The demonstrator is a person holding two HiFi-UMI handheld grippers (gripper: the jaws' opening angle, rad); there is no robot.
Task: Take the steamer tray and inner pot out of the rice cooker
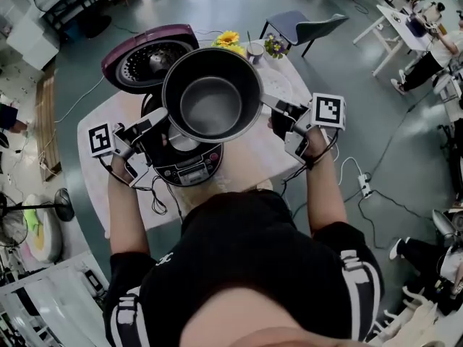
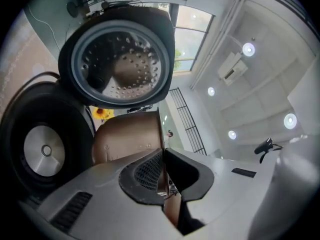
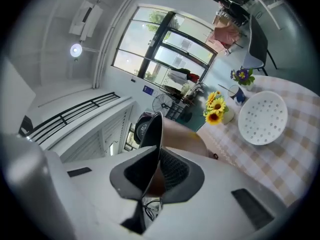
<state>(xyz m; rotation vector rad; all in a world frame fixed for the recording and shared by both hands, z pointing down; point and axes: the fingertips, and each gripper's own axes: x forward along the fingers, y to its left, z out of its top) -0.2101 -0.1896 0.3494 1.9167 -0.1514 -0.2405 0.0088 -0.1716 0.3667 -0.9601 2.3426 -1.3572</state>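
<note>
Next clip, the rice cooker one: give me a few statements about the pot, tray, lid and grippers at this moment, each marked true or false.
1. The left gripper and right gripper each clamp the rim of the inner pot. True.
2. The inner pot sits seated in the rice cooker. False: it is held up clear of the cooker, whose heating plate shows.
3. The steamer tray lies on the table near the sunflowers. True.
4. The cooker's lid is closed. False: it stands open.
5. The inner pot is full of rice. False: it is empty.
</note>
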